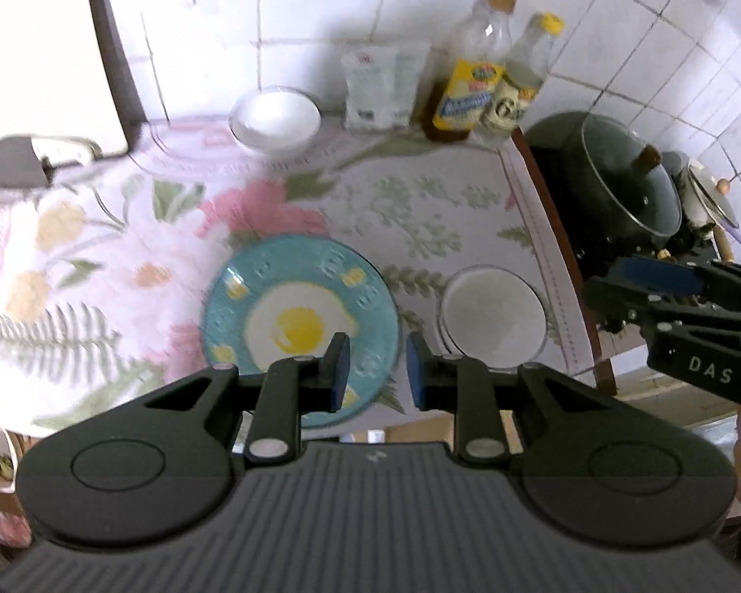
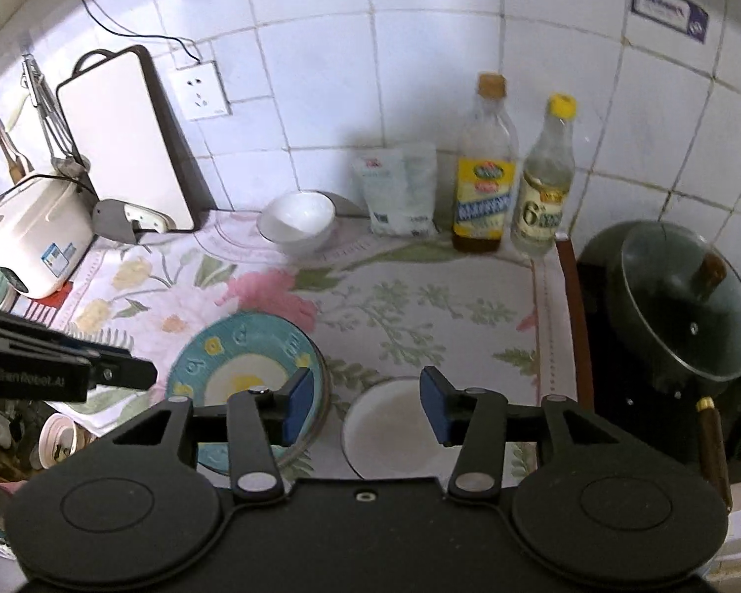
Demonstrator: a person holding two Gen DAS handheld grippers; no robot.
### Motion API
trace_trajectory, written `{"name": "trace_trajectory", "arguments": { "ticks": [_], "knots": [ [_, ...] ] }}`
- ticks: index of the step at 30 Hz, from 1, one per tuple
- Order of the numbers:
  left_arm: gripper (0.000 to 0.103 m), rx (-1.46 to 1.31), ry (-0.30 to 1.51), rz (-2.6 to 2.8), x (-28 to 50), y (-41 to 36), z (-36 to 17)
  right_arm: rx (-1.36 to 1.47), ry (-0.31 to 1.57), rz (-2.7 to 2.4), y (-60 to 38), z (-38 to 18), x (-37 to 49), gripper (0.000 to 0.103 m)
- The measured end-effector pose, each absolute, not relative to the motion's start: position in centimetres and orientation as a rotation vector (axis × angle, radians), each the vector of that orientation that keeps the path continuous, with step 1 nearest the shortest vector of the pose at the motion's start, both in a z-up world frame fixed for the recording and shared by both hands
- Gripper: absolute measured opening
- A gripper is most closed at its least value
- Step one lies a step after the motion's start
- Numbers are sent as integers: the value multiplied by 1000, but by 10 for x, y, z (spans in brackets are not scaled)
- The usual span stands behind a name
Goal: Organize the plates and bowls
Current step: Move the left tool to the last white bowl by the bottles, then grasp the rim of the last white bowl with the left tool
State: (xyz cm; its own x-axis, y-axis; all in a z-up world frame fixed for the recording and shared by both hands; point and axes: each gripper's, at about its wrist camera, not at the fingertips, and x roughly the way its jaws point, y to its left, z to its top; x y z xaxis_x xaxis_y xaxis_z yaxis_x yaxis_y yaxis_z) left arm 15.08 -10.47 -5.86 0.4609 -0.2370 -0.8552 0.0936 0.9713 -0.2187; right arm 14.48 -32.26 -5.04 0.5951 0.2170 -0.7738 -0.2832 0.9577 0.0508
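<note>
**Both grippers empty above near-edge dishes**

Left gripper (image 1: 378, 370) hangs with its jaws spread partway, nothing between the blue pads, above the near right rim of the egg-print plate (image 1: 299, 326); from its own camera I cannot tell whether a pad touches the rim. Right gripper (image 2: 365, 407) is spread wider and equally empty, framing the shallow white dish (image 2: 395, 430) that sits just right of the plate on the near part of the desk (image 2: 420, 306). A white bowl (image 2: 299, 222) stands well apart at the far side, close to the tiled wall, left of a white packet (image 2: 400, 195) and two bottles (image 2: 484, 173).

Risks, as I judge them:

- Plate and dish both lie close to the near edge of the desk. A push from a descending finger, rather than a clean pinch on the rim, could slide either one off.
- The floral cloth (image 1: 123, 247) beneath them could bunch or drag, shifting the dishes sideways.
- The two grippers work near each other; closing on neighbouring rims at once could knock plate against dish.
- A thin rim gripped only at one point may tilt and slip from the pads when lifted.
- Reaching for the far bowl brings an arm near the bottles, which look easy to topple.
- The lidded pot (image 2: 686, 306) stands off the right edge, near the right gripper's path.
</note>
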Motion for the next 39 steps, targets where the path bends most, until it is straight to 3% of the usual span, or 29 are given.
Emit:
{"name": "trace_trajectory", "arguments": {
  "ticks": [18, 39],
  "knots": [
    [39, -121, 972, -277, 224, -11, -48, -16, 812, 292, -221, -47, 205, 56],
    [49, -197, 917, -225, 366, 28, -147, 331, 824, 234, -201, -166, 340, 56]
  ]
}}
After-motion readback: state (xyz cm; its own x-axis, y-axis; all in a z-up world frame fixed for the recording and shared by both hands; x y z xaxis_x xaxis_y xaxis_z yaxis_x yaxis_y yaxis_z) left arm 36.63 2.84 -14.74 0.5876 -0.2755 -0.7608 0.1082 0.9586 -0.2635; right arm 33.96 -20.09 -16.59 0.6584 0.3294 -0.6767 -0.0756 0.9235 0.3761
